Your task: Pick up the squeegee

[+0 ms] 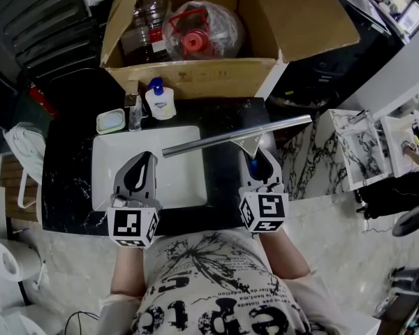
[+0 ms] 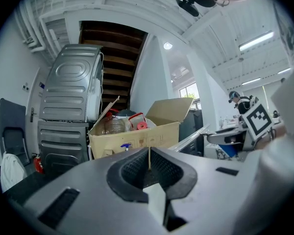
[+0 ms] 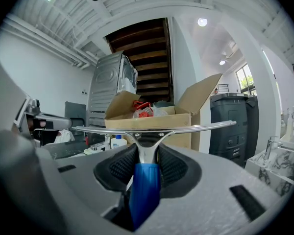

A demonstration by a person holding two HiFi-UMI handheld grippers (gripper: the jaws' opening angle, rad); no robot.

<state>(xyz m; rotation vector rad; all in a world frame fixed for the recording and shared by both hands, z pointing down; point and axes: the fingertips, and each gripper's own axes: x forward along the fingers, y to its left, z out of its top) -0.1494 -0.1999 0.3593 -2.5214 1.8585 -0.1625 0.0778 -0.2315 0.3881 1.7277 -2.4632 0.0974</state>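
Observation:
The squeegee (image 1: pixel 237 137) has a long metal blade and a blue handle (image 3: pixel 143 190). My right gripper (image 1: pixel 260 160) is shut on that handle and holds it above the right side of the black counter (image 1: pixel 66 187). The blade stretches roughly level and crosswise in front of the jaws (image 3: pixel 152 128), reaching left over the white basin (image 1: pixel 105 187). My left gripper (image 1: pixel 143 160) hovers over the basin, shut, with its pads meeting and nothing between them (image 2: pixel 148 168). In the left gripper view the squeegee blade (image 2: pixel 191 137) shows at the right.
An open cardboard box (image 1: pixel 195 75) with plastic bottles stands behind the counter. A soap bottle (image 1: pixel 159 102) and a small dish (image 1: pixel 111 121) sit at the basin's far edge. A marble-patterned stand (image 1: pixel 356 145) is at the right. Stacked grey machines (image 2: pixel 68 97) stand behind the box.

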